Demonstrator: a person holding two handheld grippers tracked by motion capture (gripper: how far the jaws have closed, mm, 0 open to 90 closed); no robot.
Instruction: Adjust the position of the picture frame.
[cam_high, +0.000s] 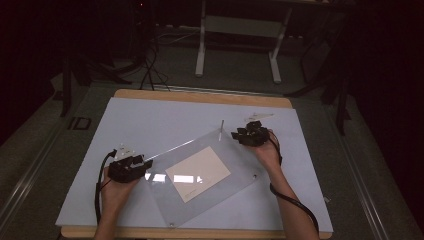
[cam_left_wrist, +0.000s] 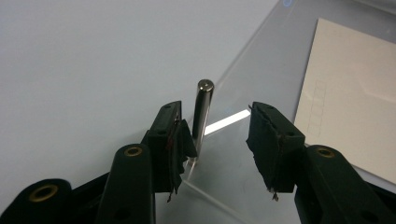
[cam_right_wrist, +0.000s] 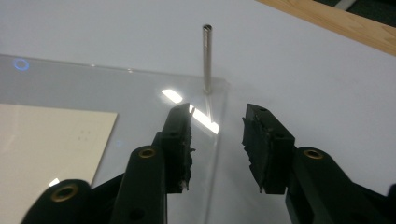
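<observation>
Flanking the paper sheet (cam_high: 198, 173), both grippers' parted jaws straddle the acrylic plate's (cam_high: 235, 167) metal pins (cam_left_wrist: 203, 116).

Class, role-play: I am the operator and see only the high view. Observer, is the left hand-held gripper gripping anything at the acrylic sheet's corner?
Observer: No. An upright metal pin stands between the open jaws of the left hand-held gripper, close by one pad and clear of the other.
Operator: And the right hand-held gripper?
Observer: The right hand-held gripper is open too. The far metal pin stands at a corner of the acrylic sheet, ahead of the jaws and not between them.
Operator: Anything on the paper?
Observer: The cream paper bears a faint column of printed squares.
</observation>
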